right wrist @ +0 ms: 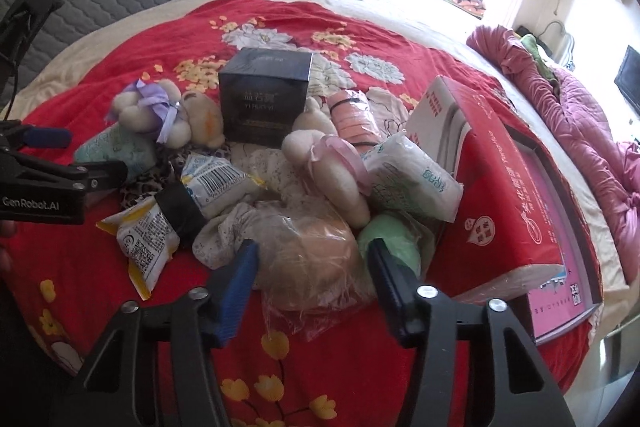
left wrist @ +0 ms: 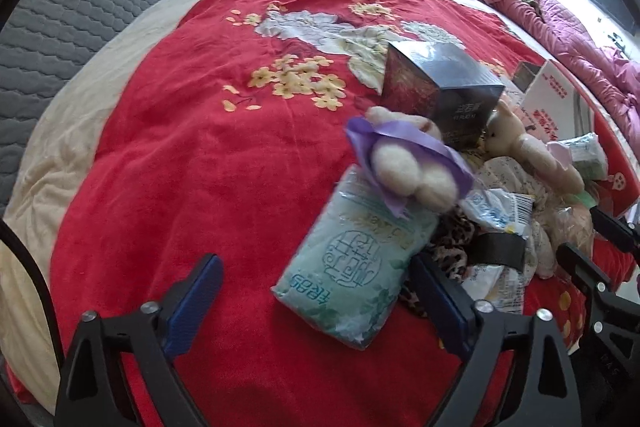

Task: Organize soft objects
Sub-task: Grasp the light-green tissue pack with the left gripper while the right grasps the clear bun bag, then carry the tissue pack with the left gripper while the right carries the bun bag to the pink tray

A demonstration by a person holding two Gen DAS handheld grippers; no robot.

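A pile of soft things lies on the red floral blanket (left wrist: 180, 147). In the left wrist view my left gripper (left wrist: 316, 297) is open around a pale green tissue pack (left wrist: 352, 267), and its left pad stands clear of the pack. A cream plush toy with a purple ribbon (left wrist: 404, 163) lies on the pack's far end. In the right wrist view my right gripper (right wrist: 312, 267) has its blue pads against both sides of a tan soft bundle in a clear plastic bag (right wrist: 308, 259). A green soft ball (right wrist: 394, 239) sits just behind the right finger.
A dark box (right wrist: 266, 95) stands behind the pile, and a red and white carton (right wrist: 492, 179) lies to its right. Snack packets (right wrist: 148, 243), another tissue pack (right wrist: 412, 179) and a pink-ribboned plush (right wrist: 332, 171) fill the pile. A grey quilted headboard (left wrist: 80, 7) and a pink quilt (right wrist: 580, 115) border the bed.
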